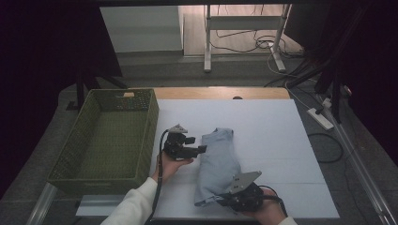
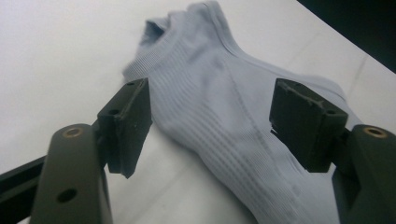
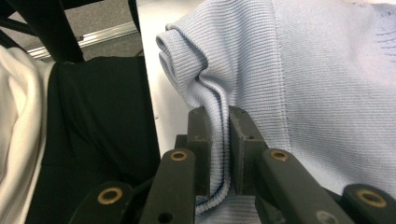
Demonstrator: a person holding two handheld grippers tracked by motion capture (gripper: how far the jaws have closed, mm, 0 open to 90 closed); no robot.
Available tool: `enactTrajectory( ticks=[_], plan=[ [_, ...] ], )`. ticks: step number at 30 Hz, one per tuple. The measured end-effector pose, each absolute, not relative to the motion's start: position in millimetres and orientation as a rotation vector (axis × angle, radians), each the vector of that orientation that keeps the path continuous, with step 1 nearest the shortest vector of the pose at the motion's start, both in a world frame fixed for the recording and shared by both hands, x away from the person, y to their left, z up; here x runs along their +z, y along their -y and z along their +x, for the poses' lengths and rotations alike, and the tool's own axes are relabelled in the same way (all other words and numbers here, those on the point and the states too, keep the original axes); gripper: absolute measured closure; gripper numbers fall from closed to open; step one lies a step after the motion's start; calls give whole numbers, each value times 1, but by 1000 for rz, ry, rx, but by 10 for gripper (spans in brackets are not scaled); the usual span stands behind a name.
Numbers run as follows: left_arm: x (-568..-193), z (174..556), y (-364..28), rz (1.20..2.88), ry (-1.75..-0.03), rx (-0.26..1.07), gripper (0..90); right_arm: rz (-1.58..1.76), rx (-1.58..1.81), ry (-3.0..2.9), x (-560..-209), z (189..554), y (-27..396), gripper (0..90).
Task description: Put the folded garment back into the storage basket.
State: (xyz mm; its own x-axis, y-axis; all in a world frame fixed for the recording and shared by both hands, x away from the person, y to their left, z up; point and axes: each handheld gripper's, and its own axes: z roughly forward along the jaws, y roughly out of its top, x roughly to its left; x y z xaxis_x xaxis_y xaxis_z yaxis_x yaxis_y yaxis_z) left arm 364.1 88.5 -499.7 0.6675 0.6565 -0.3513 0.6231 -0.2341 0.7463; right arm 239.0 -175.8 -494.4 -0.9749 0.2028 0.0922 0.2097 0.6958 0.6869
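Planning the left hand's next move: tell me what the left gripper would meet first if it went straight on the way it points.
Most likely the folded light-blue garment: it lies straight ahead of the left gripper, whose jaws stand open and apart from the cloth. How far off is unclear.

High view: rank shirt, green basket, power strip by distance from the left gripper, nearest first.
From the left gripper:
1. Shirt, just to its right, folded on the white table.
2. Green basket, to its left at the table's edge.
3. Power strip, on the floor far right, past the table.
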Motion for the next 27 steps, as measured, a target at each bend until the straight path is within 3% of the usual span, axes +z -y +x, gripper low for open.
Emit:
enactTrajectory(
  ticks=[27],
  plan=[
    [-517,453,-27,2053,-1069,-35,292,-282,-1140,2866,-494,231,177,801]
  ],
)
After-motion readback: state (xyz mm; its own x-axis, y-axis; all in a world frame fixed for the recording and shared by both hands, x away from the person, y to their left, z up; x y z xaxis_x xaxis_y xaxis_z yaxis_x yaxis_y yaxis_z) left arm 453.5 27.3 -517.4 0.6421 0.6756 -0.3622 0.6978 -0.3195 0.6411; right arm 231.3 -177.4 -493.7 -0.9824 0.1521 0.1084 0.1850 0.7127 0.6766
